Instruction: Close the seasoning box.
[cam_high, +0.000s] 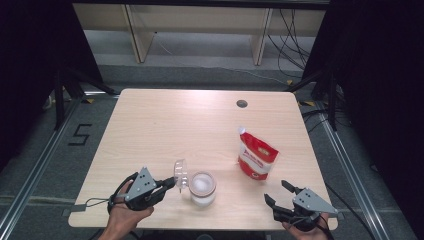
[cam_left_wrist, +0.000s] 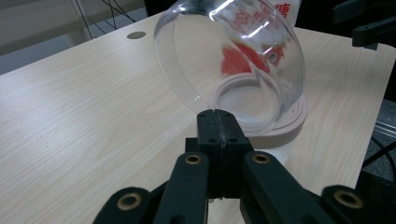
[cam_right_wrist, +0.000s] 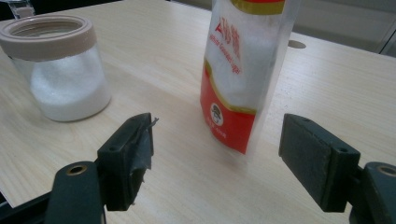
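High view: wooden table (cam_high: 165, 125) with a cable hole at 12 o'clock. Near the front edge, at about 6 o'clock, a glass jar (cam_high: 202, 189) part-filled with white granules, mouth uncovered. Just beside it at its 9 o'clock, a clear domed lid (cam_high: 180, 173) standing on edge, pinched at the rim by the left gripper (cam_high: 170, 184). At the jar's 2 o'clock, well apart, a red-and-white sugar pouch (cam_high: 256, 159) standing upright with its spout up. At 5 o'clock near the table edge, the right gripper (cam_high: 278, 194), jaws spread, grasping nothing.

Left gripper view: jaws clenched tight on the lower rim of the lid (cam_left_wrist: 229, 65), tilted clear of the jar's pinkish collar (cam_left_wrist: 280, 123) behind it; pouch print seen blurred through the dome.

Right gripper view: jaws wide apart, pouch (cam_right_wrist: 245, 70) between them but farther off, untouched; jar (cam_right_wrist: 60, 70) at 10 o'clock, open, with white granules inside.

Judged step: lid off and held aside, jar ready for topping up from the pouch. Next move likely calls for advancing the right gripper toward 12 o'clock, closing on the pouch body without crushing it, meanwhile parking the lid clear of the jar mouth.
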